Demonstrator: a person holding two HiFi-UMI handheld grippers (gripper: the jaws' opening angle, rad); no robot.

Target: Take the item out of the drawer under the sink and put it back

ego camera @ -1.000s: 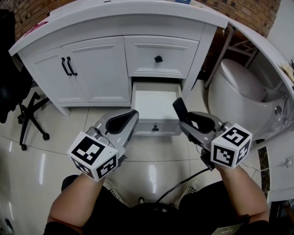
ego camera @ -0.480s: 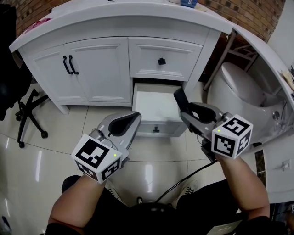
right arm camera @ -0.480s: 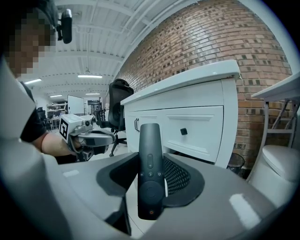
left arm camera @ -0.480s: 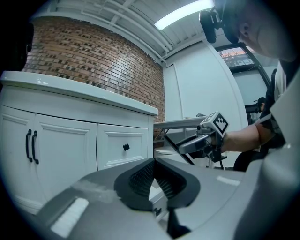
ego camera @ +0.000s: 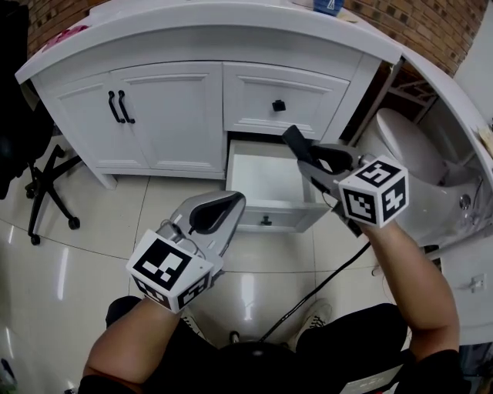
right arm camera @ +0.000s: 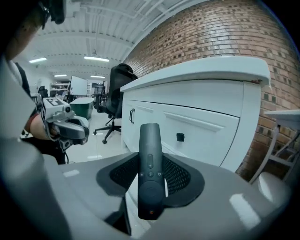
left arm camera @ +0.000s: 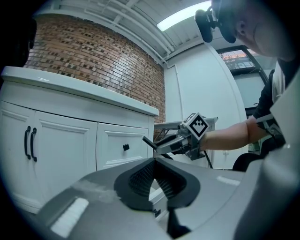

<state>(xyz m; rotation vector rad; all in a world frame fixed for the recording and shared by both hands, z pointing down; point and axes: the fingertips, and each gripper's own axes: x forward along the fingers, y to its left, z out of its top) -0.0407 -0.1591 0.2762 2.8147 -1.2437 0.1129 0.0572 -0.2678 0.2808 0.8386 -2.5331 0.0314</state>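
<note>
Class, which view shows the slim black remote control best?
Right gripper view: the black remote sits central between the jaws, buttons visible. Head view shows only its tip; left gripper view, a distant sliver.

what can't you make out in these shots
Head view: the right gripper hides the open drawer's back right corner.
Head view: the blue item on the countertop is cut by the top edge.
Right gripper view: the remote control's button symbols are too small to read.
Left gripper view: the left gripper's body hides most of the drawer.
</note>
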